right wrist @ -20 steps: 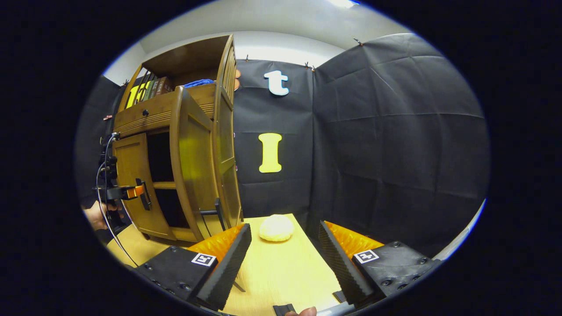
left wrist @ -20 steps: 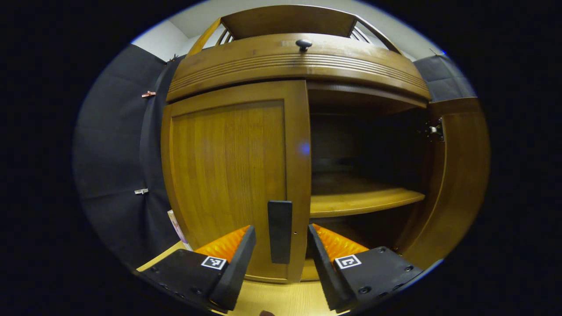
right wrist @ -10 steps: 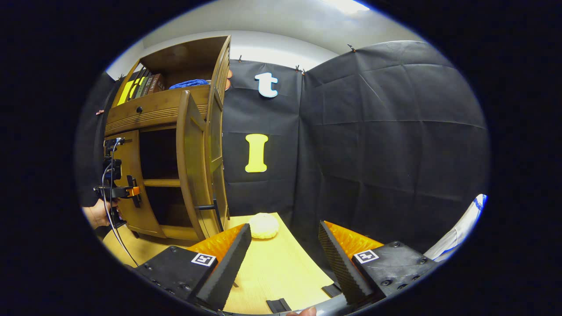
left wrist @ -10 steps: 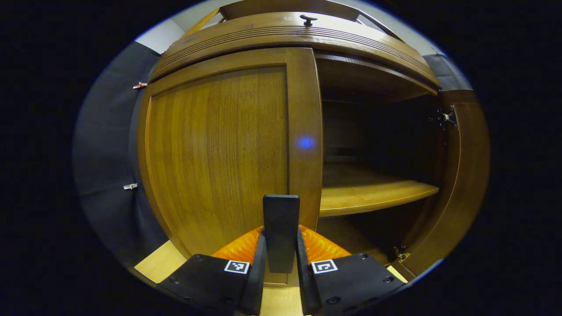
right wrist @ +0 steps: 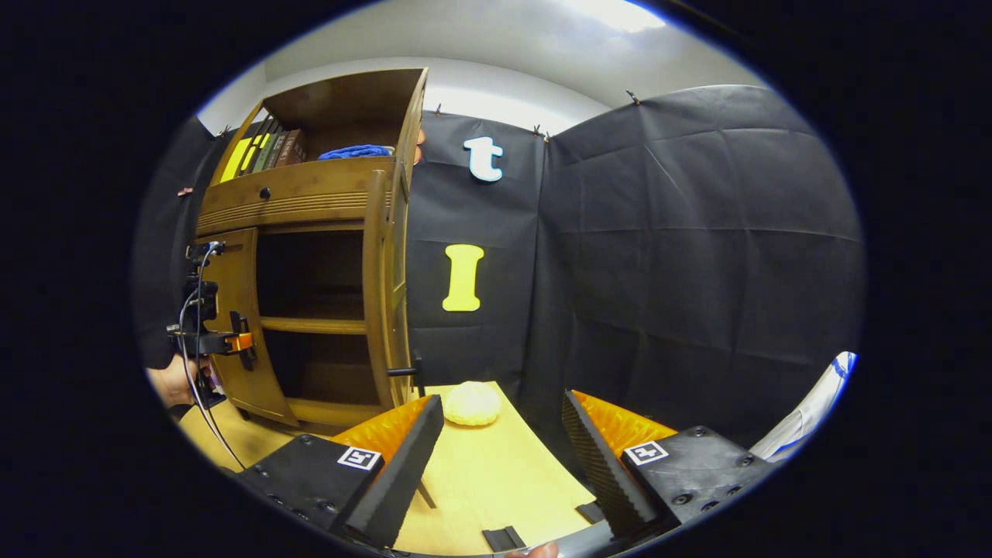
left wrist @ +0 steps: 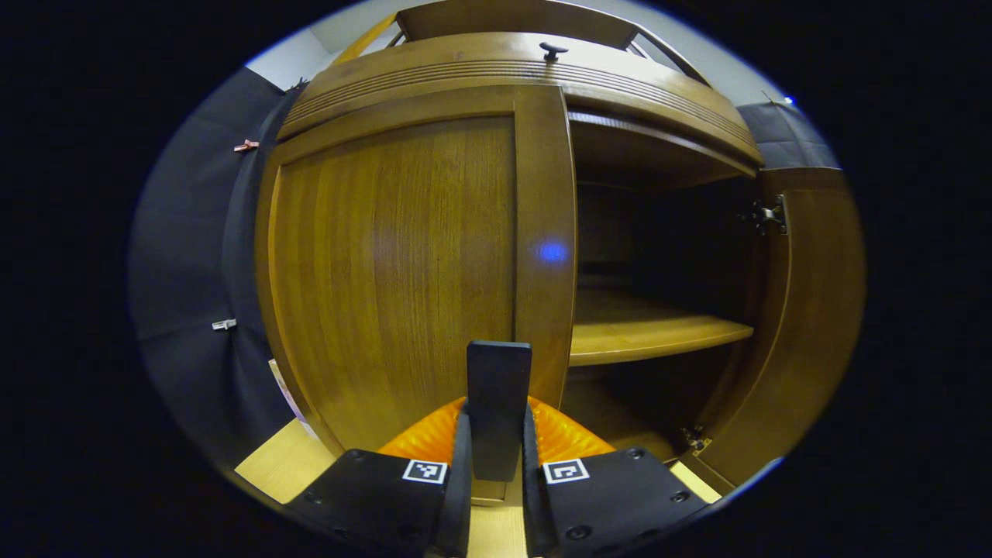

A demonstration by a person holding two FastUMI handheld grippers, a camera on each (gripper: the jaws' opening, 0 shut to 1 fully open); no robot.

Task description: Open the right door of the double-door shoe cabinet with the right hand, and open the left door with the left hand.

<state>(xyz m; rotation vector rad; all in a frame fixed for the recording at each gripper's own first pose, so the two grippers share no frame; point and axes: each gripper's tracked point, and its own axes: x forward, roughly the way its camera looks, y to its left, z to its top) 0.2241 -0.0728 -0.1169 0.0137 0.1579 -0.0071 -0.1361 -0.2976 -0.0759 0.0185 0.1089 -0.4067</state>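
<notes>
Black upright bar handle (left wrist: 498,403) of closed brown wooden left door (left wrist: 395,256) is clamped by left gripper (left wrist: 496,457); long axis vertical. Right gripper (right wrist: 500,457) is held wide, empty.

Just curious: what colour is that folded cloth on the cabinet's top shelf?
Blue cloth, best seen in the right gripper view.

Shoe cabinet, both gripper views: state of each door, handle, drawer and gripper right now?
Right door: swung wide open, shelf inside exposed.
Left door: closed.
Left door handle: clamped between the fingers.
Left gripper: shut on the handle.
Right gripper: open, holding nothing, off the cabinet.
Right door handle: free.
Drawer: closed.
</notes>
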